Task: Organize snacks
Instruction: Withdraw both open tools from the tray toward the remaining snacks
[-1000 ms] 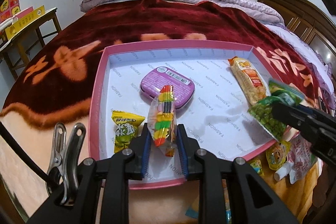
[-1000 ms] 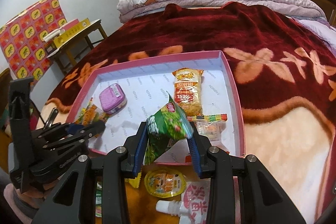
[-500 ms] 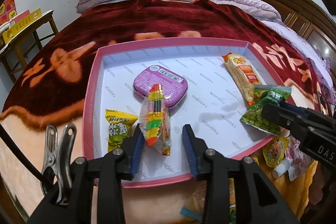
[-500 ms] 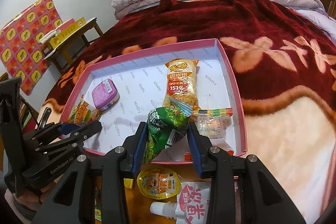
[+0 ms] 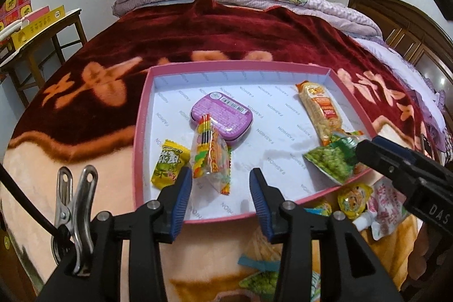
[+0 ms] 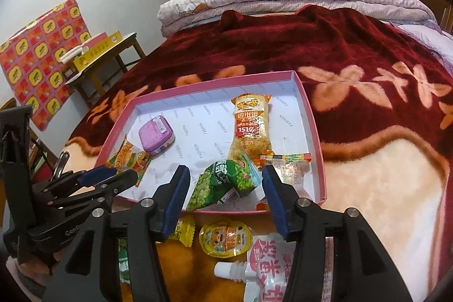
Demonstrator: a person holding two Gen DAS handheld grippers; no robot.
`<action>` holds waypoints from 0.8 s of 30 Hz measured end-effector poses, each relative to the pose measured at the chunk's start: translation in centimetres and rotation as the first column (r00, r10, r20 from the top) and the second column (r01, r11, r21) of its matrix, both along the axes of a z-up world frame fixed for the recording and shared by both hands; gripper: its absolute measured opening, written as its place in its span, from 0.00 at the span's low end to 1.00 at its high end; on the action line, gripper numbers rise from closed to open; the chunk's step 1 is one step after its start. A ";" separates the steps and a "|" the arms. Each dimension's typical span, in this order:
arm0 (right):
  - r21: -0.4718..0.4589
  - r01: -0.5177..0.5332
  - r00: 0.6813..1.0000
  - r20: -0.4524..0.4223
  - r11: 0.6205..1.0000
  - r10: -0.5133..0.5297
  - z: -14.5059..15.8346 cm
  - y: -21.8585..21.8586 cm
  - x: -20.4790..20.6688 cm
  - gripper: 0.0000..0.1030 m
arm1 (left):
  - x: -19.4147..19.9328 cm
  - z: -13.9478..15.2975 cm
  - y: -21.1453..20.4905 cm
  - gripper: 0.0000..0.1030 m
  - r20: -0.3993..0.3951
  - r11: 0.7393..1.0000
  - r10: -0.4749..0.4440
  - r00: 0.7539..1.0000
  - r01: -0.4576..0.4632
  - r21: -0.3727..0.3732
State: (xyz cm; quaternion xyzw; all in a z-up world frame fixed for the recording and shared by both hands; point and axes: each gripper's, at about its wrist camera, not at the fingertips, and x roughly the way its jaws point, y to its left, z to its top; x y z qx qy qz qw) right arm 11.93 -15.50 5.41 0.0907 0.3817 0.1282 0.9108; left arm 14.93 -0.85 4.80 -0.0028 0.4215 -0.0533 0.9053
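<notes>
**Both claws parted over the pink snack box**

Pink shallow box (image 5: 140, 132) sits on the bed, on a dark red blanket (image 5: 198, 27) with orange flowers.

Left claw (image 5: 220, 188): jaws have just been opening, now apart. The rainbow candy packet (image 5: 211, 157) lies in the box between the blue pads (image 5: 181, 197), touching neither as far as I can see, its far end propped on the purple tin (image 5: 223, 118). A yellow-green candy packet (image 5: 168, 163) lies just left of it.

Right claw (image 6: 223, 188): jaws also just been opening, now wide. The green pea bag (image 6: 223, 186) lies loose between them, draped over the near wall of the box, gripped by neither pad.

Also in the box: a long orange cracker pack (image 6: 250, 126) toward the right side, and a clear packet with a rainbow strip (image 6: 286, 163) at the near right corner.

In front of the box, outside it: a yellow jelly pouch (image 6: 225, 241) and a white spouted pouch with red lettering (image 6: 269, 265).
</notes>
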 end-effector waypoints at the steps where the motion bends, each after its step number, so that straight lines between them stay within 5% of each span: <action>1: 0.003 0.000 1.000 0.003 1.000 0.000 0.1 -0.1 -0.2 0.53 | -0.3 0.2 0.1 0.43 0.004 1.000 0.002 1.000 -0.002 0.000; 24: 0.017 -0.050 0.998 -0.047 0.999 0.051 -0.9 0.9 -5.2 0.53 | -5.2 0.6 1.4 0.43 -0.009 1.000 0.022 1.000 -0.022 -0.006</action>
